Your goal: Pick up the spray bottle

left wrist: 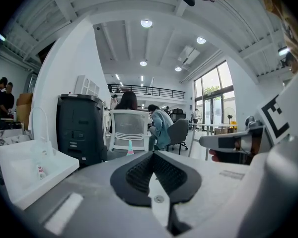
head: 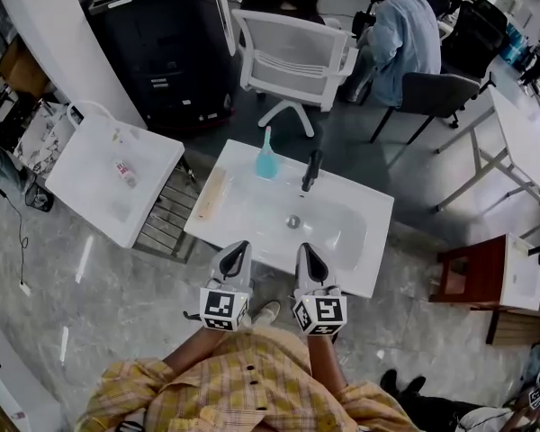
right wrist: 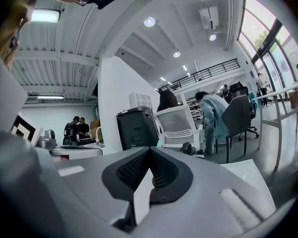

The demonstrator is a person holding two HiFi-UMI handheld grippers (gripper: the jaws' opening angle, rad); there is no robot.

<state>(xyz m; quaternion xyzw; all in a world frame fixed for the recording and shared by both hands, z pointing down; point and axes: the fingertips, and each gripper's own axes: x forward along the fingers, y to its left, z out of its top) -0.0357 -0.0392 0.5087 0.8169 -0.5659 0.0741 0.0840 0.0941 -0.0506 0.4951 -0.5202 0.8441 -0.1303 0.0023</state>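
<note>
The teal spray bottle (head: pixel 266 156) stands upright at the back edge of the white sink basin (head: pixel 252 214), left of the black faucet (head: pixel 311 171). Both my grippers hover side by side over the basin's near edge and point toward the bottle from well short of it. My left gripper (head: pixel 239 247) is shut with nothing in it, and so is my right gripper (head: pixel 308 249). In the left gripper view the bottle (left wrist: pixel 130 148) shows small just above the closed jaws (left wrist: pixel 152 153). In the right gripper view only a sliver of the bottle (right wrist: pixel 160 144) shows beside the closed jaws (right wrist: pixel 149 149).
A second white basin (head: pixel 85 165) with a small bottle (head: pixel 124 171) sits at the left. A wooden strip (head: pixel 211 193) lies on the sink's left rim. Behind the sink stand a white office chair (head: pixel 292 57), a black cabinet (head: pixel 162 48) and a seated person (head: pixel 405 34).
</note>
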